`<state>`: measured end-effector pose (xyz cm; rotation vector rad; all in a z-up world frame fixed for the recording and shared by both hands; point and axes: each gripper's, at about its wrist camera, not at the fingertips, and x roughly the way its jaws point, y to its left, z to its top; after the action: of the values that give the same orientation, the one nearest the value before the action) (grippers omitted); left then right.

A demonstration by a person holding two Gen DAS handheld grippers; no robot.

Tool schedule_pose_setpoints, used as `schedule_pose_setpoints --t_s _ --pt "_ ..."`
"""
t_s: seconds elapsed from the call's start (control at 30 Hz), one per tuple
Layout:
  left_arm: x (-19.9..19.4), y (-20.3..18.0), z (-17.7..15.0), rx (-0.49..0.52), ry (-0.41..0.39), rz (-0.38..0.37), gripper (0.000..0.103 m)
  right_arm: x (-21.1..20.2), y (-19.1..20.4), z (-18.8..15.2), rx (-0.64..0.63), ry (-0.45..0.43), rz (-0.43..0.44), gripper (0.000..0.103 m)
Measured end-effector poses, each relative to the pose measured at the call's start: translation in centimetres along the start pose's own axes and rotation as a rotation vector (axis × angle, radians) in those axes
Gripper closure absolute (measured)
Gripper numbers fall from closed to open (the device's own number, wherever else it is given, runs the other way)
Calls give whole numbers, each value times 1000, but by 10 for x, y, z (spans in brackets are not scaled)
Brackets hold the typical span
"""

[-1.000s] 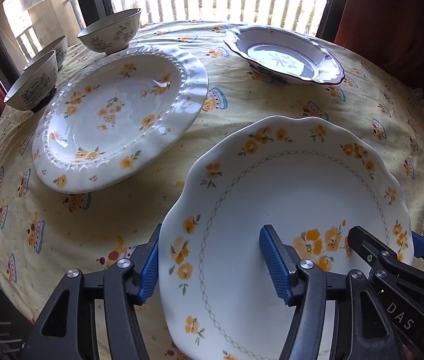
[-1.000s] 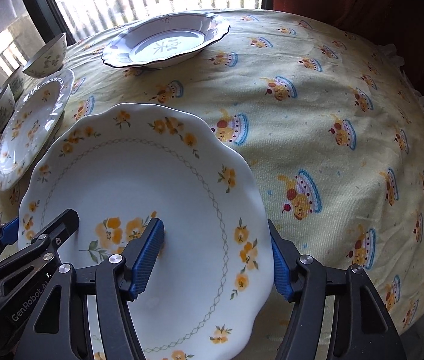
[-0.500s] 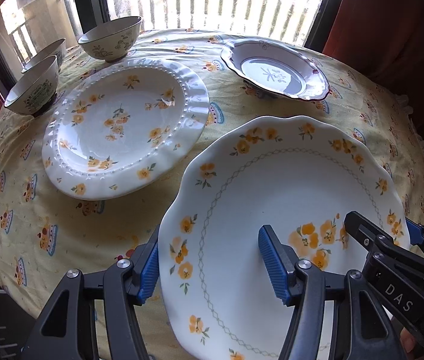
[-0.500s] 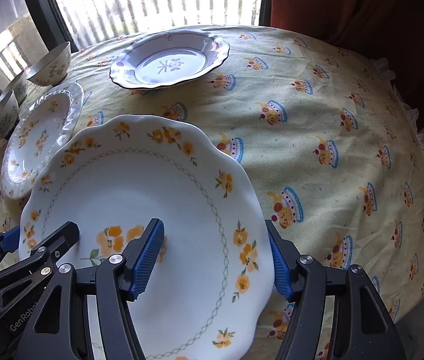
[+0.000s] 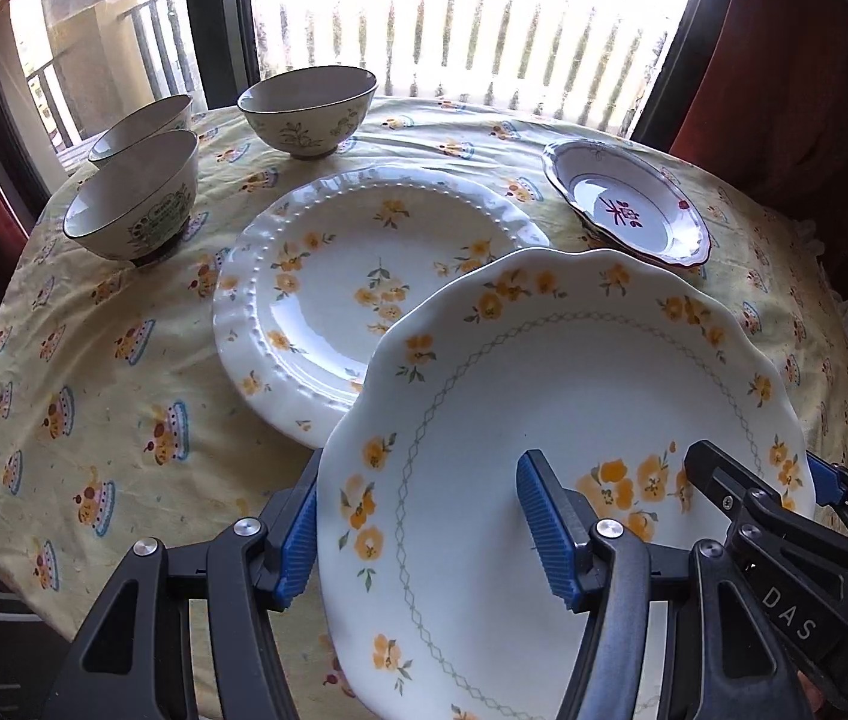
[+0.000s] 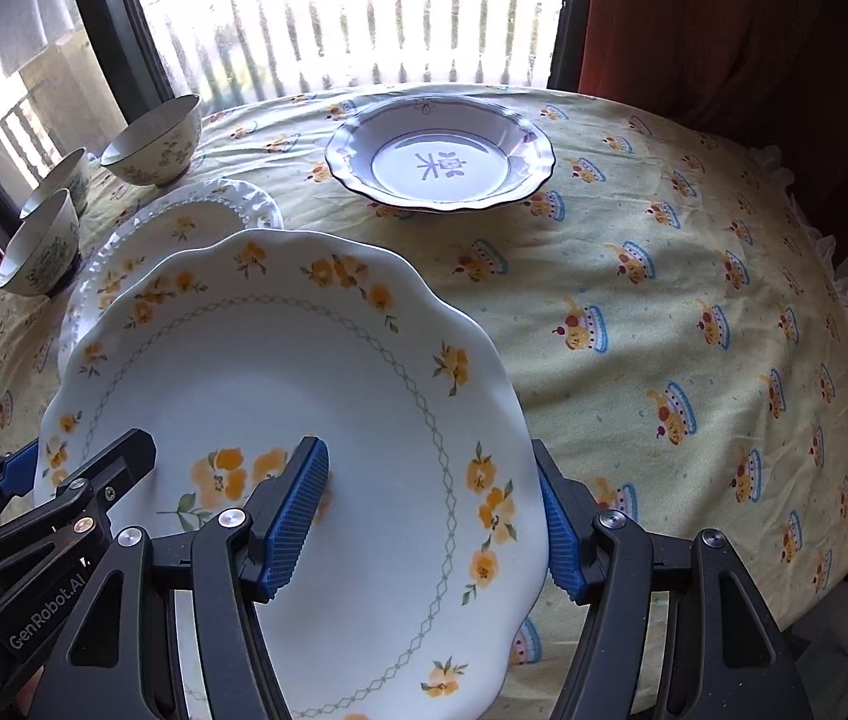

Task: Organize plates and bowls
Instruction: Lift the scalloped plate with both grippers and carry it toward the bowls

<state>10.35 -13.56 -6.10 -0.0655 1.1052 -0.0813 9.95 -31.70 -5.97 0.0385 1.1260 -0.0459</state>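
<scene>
Left tool (image 5: pixel 418 525) clamped on the near-left rim of the scalloped plate (image 5: pixel 574 396), one blue pad under the rim, the other on the plate's face. Right tool (image 6: pixel 433 507) clamped the same way on the near-right rim. Plate carried between both, tilted, off the tabletop (image 6: pixel 664 312), its far-left edge overlapping the beaded plate (image 5: pixel 334 276) at 11 o'clock in the left wrist view; contact between the two cannot be told.

Likely step: stacking onto the beaded plate. Best done by keeping both tools level with each other, centring over the lower plate, lowering flat, freeing both pads together. Uneven release risks a glazed rim skidding or chipping.

Scalloped plate: glossy white glaze, wavy edge, orange flowers, thin lattice ring. Beaded plate: white, ribbed rim with raised dots, same flower print, deeper well. Dark-rimmed dish (image 6: pixel 439 156) at 12 o'clock in the right wrist view, fluted, character in its centre. Three bowls (image 5: pixel 307 111) at 10 to 11 o'clock, footed, leafy prints. Cloth: soft, wrinkled, yellow, cake print.
</scene>
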Motion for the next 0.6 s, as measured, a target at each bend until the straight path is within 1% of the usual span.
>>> schedule_pose_setpoints --t_s 0.43,0.6 --pt "-9 120 7 -34 -9 30 42 6 125 1 -23 2 20 35" --pt "-8 159 11 -46 0 36 41 11 169 0 -25 14 34 35"
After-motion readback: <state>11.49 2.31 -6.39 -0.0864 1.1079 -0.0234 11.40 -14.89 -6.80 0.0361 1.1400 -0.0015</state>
